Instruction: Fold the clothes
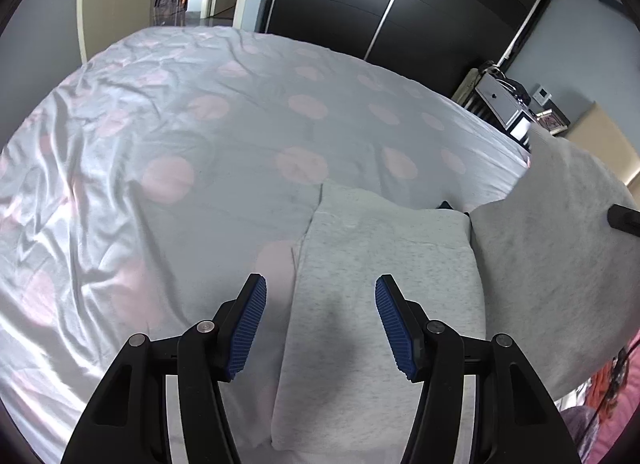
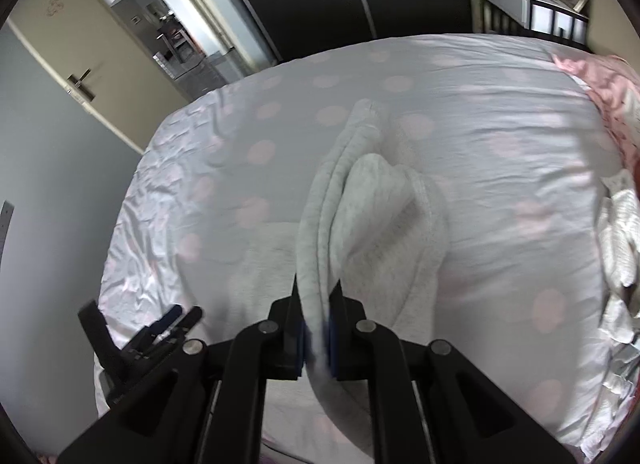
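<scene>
In our left wrist view, the left gripper [image 1: 321,320] hovers with its 2 blue-padded fingers [image 1: 246,328] apart, nothing between them, over the folded part of a light grey garment [image 1: 384,276] lying on the bed [image 1: 160,151], whose sheet has pink dots. To the right, a raised flap of the same grey fabric fills the edge of that view. Only our right wrist view shows why: the right gripper [image 2: 317,324] has its fingers clamped on a bunched edge of the garment [image 2: 372,215], lifted off the sheet. It alone also shows the left gripper [image 2: 168,328] at lower left and white laundry [image 2: 618,240] at the far right.
</scene>
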